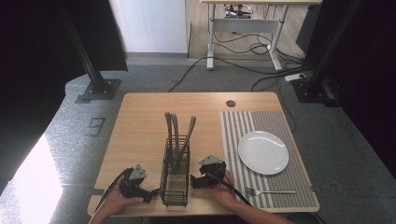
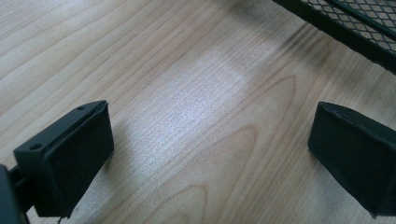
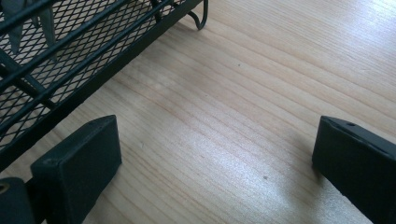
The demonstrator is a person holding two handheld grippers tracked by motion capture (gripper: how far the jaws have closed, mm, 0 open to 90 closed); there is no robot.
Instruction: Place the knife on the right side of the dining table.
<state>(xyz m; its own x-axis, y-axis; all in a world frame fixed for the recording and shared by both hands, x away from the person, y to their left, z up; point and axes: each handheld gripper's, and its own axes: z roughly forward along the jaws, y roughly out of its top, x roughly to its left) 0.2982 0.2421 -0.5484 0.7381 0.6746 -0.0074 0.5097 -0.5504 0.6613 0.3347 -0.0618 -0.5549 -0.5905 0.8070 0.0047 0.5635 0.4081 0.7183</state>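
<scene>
On the table (image 1: 140, 121), either side of the mesh caddy (image 1: 175, 179) — left gripper (image 1: 152, 192) and right gripper (image 1: 194, 180), both released, holding nothing.

A striped placemat (image 1: 254, 140) covered the right part of the wooden bench (image 1: 140, 126). A white plate (image 1: 263, 152) sat on it, and a fork (image 1: 270, 191) lay along its near edge, well apart from the plate.

a black wire-mesh caddy (image 1: 175, 179) is standing upright near the bench's front edge, holding three grey utensil handles (image 1: 173, 128) that are leaning out of its top.
</scene>
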